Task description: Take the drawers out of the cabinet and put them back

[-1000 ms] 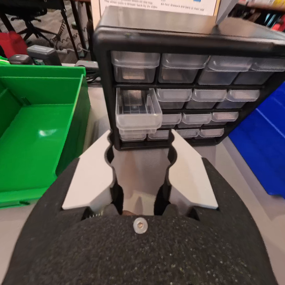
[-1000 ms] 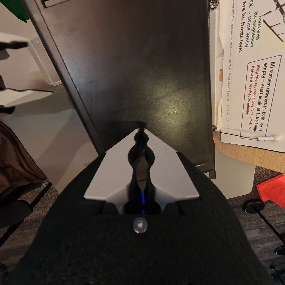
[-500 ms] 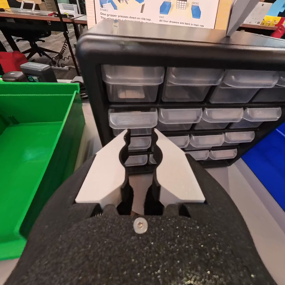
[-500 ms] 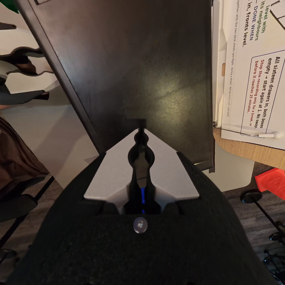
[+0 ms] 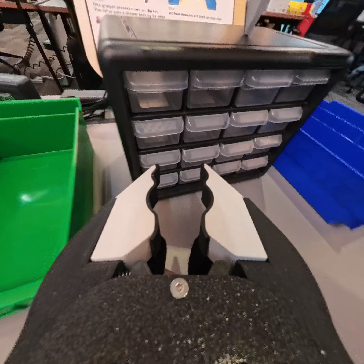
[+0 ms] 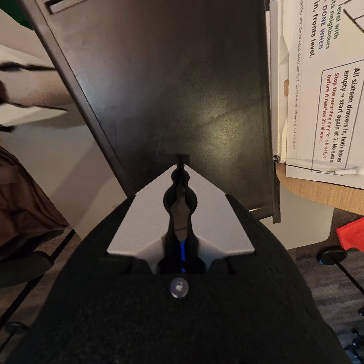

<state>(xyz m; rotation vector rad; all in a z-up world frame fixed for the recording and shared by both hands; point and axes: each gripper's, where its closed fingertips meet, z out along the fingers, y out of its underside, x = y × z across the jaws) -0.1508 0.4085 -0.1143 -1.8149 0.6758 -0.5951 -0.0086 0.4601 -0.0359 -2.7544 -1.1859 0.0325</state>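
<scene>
A black cabinet (image 5: 216, 51) with rows of clear plastic drawers (image 5: 157, 130) stands on the table in the left wrist view. All the drawers I can see sit pushed in, fronts about level. My left gripper (image 5: 180, 167) is open and empty, a short way in front of the cabinet's lower left drawers. My right gripper (image 6: 180, 165) is shut, its tips resting on the cabinet's dark flat top (image 6: 177, 88). The tip of the right gripper also shows at the top of the left wrist view (image 5: 254, 17). The left gripper shows blurred at the left edge of the right wrist view (image 6: 25, 114).
A green bin (image 5: 39, 177) stands left of the cabinet and a blue bin (image 5: 325, 167) right of it. A printed instruction sheet (image 6: 325, 88) stands behind the cabinet. Grey table surface (image 5: 285, 226) lies in front. Chairs and desks fill the background.
The second-row left drawer, pulled out a second ago, is now pushed in. My left gripper narrowed against it, then drew back from the cabinet and opened wider. The right gripper stayed on the top.
</scene>
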